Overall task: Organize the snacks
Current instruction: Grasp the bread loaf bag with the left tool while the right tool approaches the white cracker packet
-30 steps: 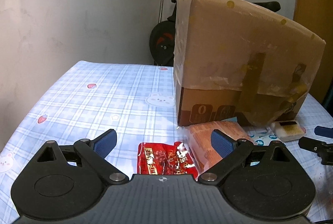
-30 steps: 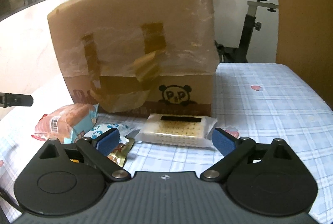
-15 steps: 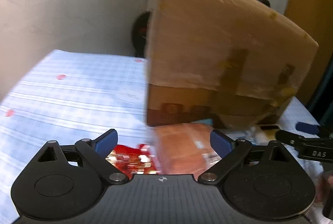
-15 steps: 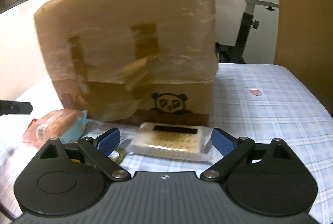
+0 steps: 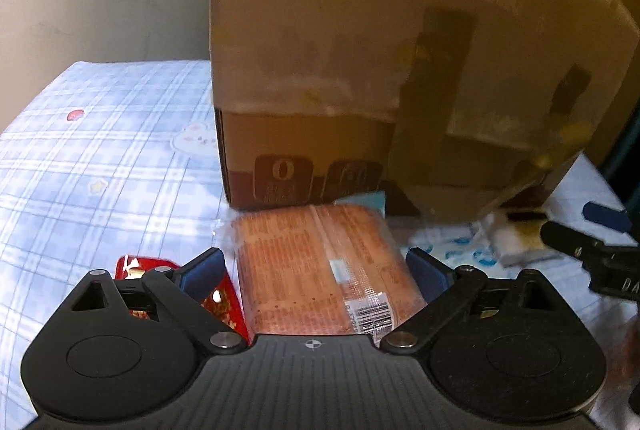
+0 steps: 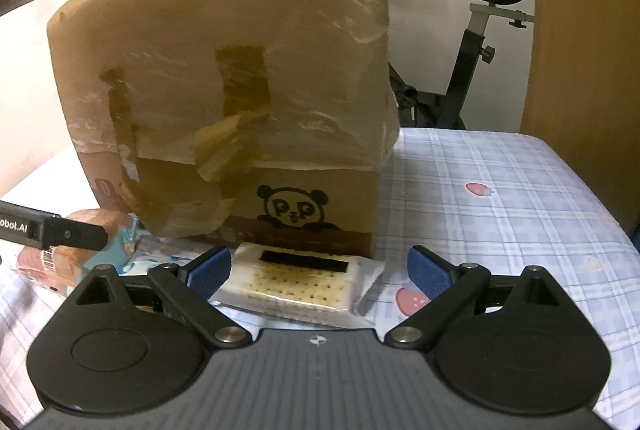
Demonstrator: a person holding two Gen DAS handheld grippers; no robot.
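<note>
Orange wrapping marks the long snack pack [image 5: 324, 270] in the left wrist view; it lies flat just before the cardboard box [image 5: 380, 70], long axis running from the box toward the camera; the left gripper [image 5: 316, 270] straddles it, jaws spread, pads clear of it; a red packet [image 5: 224, 304] lies just left of the pack.

In the right wrist view a cracker pack [image 6: 298, 282] lies crosswise against the box [image 6: 240, 90] foot; the right gripper [image 6: 318, 270] is spread wide around it, not touching.
</note>
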